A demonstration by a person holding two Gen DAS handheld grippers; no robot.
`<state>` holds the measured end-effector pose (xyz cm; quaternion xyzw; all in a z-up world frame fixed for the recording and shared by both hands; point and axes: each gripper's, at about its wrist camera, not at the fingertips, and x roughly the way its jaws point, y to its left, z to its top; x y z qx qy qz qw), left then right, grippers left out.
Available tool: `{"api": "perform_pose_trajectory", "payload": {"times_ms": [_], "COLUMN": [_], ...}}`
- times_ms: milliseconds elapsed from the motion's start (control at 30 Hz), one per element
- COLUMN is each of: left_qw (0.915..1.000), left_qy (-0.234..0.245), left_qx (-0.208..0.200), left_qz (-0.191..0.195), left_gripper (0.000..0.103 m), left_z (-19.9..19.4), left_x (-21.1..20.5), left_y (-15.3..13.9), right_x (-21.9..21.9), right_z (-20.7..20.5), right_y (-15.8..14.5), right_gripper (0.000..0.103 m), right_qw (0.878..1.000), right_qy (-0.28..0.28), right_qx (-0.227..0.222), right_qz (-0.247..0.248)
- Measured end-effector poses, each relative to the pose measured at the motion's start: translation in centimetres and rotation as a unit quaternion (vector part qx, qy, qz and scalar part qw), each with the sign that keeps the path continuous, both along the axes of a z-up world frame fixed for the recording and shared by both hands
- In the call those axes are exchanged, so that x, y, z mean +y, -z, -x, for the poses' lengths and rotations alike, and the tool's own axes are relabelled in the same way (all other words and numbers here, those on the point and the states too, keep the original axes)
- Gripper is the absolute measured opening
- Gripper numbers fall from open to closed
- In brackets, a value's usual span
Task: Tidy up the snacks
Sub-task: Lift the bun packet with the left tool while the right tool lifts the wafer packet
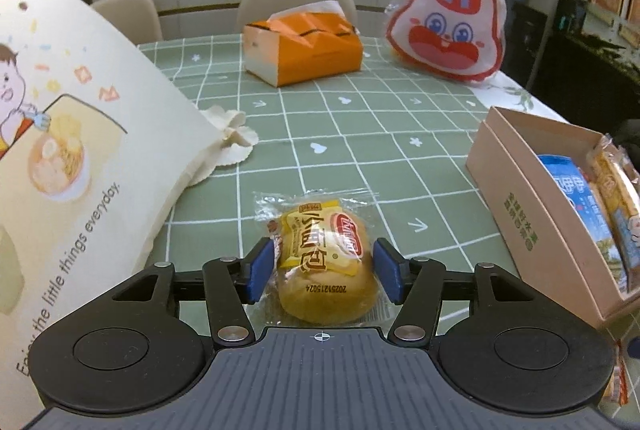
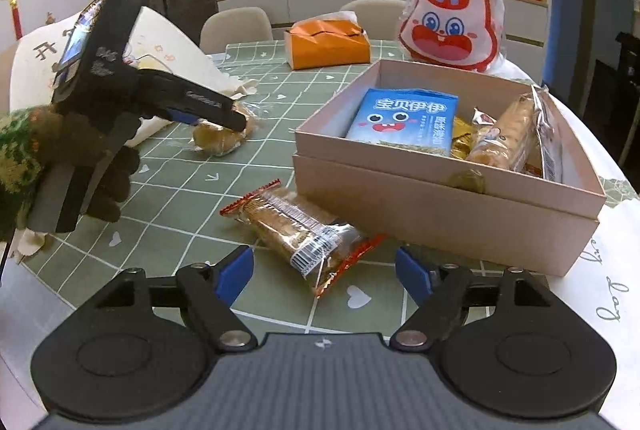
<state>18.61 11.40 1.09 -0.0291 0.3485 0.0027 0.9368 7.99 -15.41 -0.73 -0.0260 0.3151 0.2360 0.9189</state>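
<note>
- Your left gripper (image 1: 324, 266) has its blue pads on either side of the round golden bun in a clear wrapper (image 1: 326, 270); the pads sit right at the wrapper's sides, though you cannot tell whether they press it; the bun lies on the green grid-patterned table (image 1: 360, 133).
- Just left of that bun stands the cream printed bag with cartoon drawings (image 1: 80, 133); to its right sits the open pink cardboard box (image 1: 516, 197).
- Your right gripper (image 2: 324, 274) is spread wide and holds nothing; the long biscuit packet with red crimped ends (image 2: 296, 226) lies on the table just ahead of the fingers, touching neither pad.
- The packet rests close to the front wall of the box, which holds a blue snack pouch with a cartoon face (image 2: 404, 119) and other wrapped snacks beside it.
- Beyond, at the far end of the table, sit the orange tissue box (image 2: 328, 43) and the red-and-white rabbit-face bag (image 2: 452, 21).
</note>
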Motion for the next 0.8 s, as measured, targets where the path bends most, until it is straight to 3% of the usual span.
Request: {"api": "perform_pose_trajectory", "payload": {"times_ms": [167, 333, 467, 600, 800], "left_qw": [0.9998, 0.9973, 0.9963, 0.9946, 0.9904], "left_qy": [0.019, 0.068, 0.072, 0.076, 0.071], "left_qx": [0.002, 0.002, -0.006, -0.017, -0.028], "left_qz": [0.003, 0.028, 0.047, 0.068, 0.116], "left_gripper": [0.057, 0.057, 0.057, 0.057, 0.06], "left_z": [3.5, 10.6, 15.3, 17.6, 19.2], "left_x": [0.0, -0.7, -1.4, -1.5, -0.1], "left_y": [-0.4, -0.7, -0.3, 0.2, 1.1], "right_x": [-0.7, -1.4, 0.1, 2.2, 3.6], "right_z": [-0.9, -1.2, -1.0, -2.3, -1.9], "right_y": [0.3, 0.1, -0.4, -0.6, -0.3], "right_gripper": [0.081, 0.081, 0.081, 0.081, 0.081], "right_qw": [0.999, 0.999, 1.0, 1.0, 0.997], "right_qy": [0.015, 0.024, 0.019, 0.006, -0.013], "right_qx": [0.024, 0.028, 0.005, 0.017, 0.07], "right_qz": [-0.018, -0.04, -0.006, 0.019, -0.001]}}
